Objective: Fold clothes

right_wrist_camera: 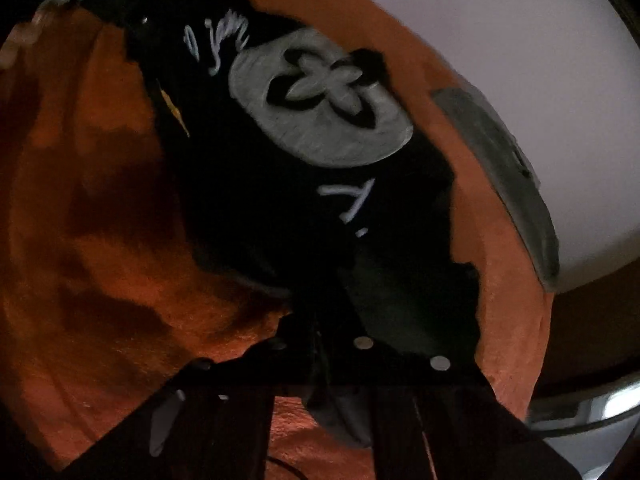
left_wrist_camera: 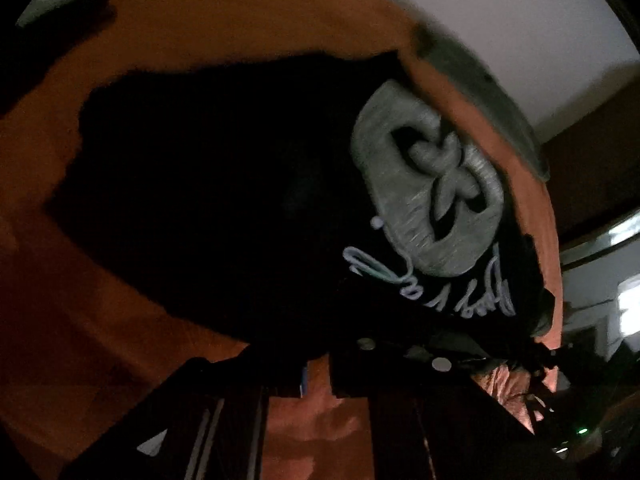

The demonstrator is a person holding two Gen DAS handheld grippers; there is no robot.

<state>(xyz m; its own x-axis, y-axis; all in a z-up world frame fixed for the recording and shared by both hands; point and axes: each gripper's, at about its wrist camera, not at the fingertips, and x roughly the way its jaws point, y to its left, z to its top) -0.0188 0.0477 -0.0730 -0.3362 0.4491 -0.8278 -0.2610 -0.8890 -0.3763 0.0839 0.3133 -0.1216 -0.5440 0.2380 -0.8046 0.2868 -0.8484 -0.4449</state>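
both grippers sit low at the near edge of a black cotton t-shirt with a grey flower print and white script (left_wrist_camera: pixel 224 184), which lies on an orange fuzzy blanket (left_wrist_camera: pixel 224 28). left gripper (left_wrist_camera: pixel 316 376): dark cloth crosses its tips, but whether the jaws pinch it i cannot tell. right gripper (right_wrist_camera: pixel 324 376) looks clenched on the shirt's edge, grey cloth hanging between the jaws. judging by this, a fold is in hand; doing it well means keeping both corners level, the hem taut, and laying edge onto edge without dragging the blanket.
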